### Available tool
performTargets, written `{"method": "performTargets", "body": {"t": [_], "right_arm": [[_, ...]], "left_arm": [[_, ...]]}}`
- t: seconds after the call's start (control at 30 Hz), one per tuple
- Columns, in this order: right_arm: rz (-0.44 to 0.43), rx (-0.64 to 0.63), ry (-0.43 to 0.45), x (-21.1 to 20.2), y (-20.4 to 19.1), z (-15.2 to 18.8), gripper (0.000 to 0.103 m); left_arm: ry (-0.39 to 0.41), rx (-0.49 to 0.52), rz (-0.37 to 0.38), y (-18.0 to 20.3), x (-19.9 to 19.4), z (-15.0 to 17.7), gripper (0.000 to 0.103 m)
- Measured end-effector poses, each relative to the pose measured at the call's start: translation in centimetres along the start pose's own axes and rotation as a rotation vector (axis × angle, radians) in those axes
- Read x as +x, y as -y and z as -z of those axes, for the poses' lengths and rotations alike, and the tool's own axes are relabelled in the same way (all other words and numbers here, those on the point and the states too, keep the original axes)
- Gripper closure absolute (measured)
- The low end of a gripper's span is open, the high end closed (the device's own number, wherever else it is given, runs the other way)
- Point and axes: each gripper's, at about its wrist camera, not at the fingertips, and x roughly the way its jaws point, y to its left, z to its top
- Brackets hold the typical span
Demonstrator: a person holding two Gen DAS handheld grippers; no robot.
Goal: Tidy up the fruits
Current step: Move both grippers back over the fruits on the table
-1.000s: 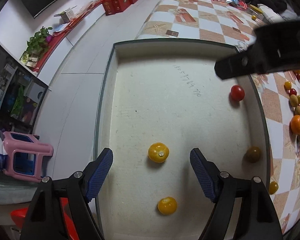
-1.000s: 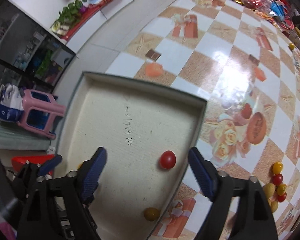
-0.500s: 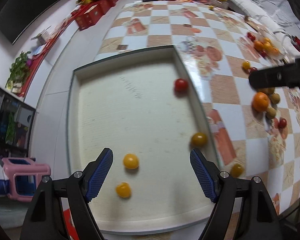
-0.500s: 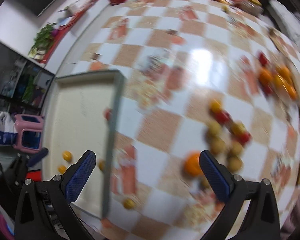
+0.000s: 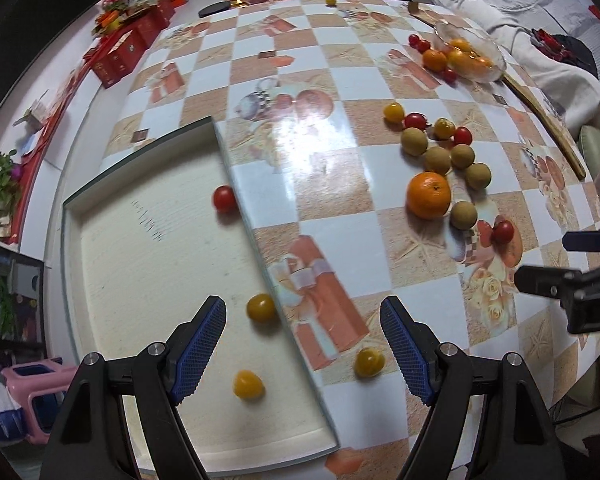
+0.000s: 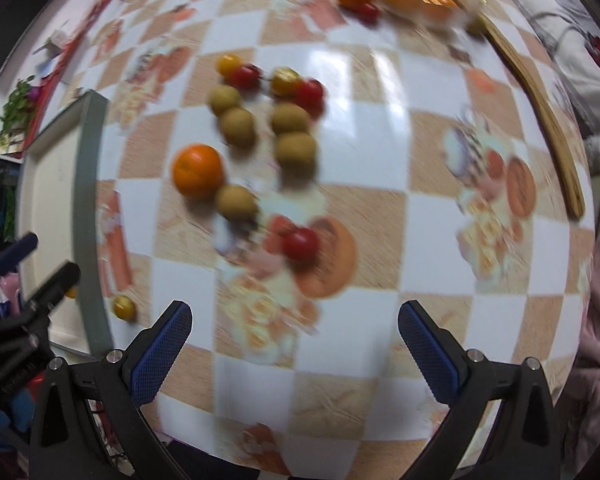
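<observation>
A cream tray lies at the table's left and holds a red tomato and two yellow ones. Another yellow tomato lies on the table just outside the tray rim. A loose pile lies to the right: an orange, several brown longans, red and yellow tomatoes. My left gripper is open and empty over the tray's right rim. My right gripper is open and empty above the table, near a red tomato and the orange.
A glass bowl with oranges stands at the far right, next to a long wooden stick. Red boxes and packets sit beyond the table. A pink stool stands below left. The checkered tablecloth covers the table.
Both grippers have swung right, away from the tray interior toward the fruit pile. The right gripper's view has left the tray and now faces the pile. Both stay open and empty.
</observation>
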Motion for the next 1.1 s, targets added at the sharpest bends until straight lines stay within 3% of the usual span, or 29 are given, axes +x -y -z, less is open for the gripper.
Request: {"method": "performTargets", "body": {"t": [0.23, 0.43, 0.53, 0.6, 0.67, 1.1], "right_arm": [[0.018, -0.006, -0.017, 1.2, 1.9, 1.5, 0.000], [0.042, -0.080, 0.032, 1.5, 1.5, 2.5, 0.001], [0.037, -0.115, 0.053, 1.7, 0.8, 3.0, 0.011], [0.034, -0.136, 0.069, 1.7, 0.6, 3.3, 0.026], [0.024, -0.142, 0.079, 1.8, 0.4, 3.4, 0.033], [-0.011, -0.180, 0.144, 3.2, -1.7, 0.4, 0.040]], "left_arm": [[-0.022, 0.072, 0.013, 2.3, 1.8, -2.0, 0.022], [-0.030, 0.126, 0.064, 4.3, 3.8, -3.5, 0.022], [-0.023, 0.151, 0.088, 5.2, 4.4, -4.2, 0.022], [-0.010, 0.164, 0.101, 5.7, 4.5, -4.6, 0.022], [-0.002, 0.173, 0.109, 6.1, 4.7, -5.1, 0.022], [0.004, 0.174, 0.111, 7.7, 6.7, -7.4, 0.022]]}}
